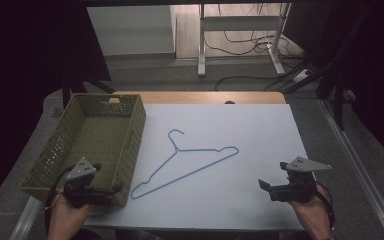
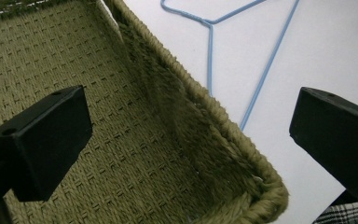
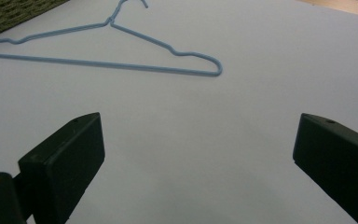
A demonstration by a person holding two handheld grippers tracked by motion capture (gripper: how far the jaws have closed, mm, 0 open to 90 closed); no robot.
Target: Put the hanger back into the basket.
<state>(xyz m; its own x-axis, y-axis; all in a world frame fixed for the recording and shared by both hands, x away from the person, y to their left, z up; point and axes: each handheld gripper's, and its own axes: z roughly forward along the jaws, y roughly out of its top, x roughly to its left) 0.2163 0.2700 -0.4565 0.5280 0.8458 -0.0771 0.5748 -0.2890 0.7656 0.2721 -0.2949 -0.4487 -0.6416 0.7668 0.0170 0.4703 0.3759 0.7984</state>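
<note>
Both claws gape wide, holding nothing: left gripper (image 1: 111, 190) seemingly straddles the woven olive basket (image 1: 130, 145) corner; right gripper (image 1: 265, 186) faces the blue wire hanger (image 1: 190, 165).

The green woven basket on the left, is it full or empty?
Empty. The green woven basket shows only bare weave on its floor in the high view and the left gripper view; the blue wire hanger lies outside on the white sheet.

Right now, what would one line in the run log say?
hanger: flat on sheet, untouched | basket: left of hanger | left gripper: open at basket corner | right gripper: open, empty
</note>
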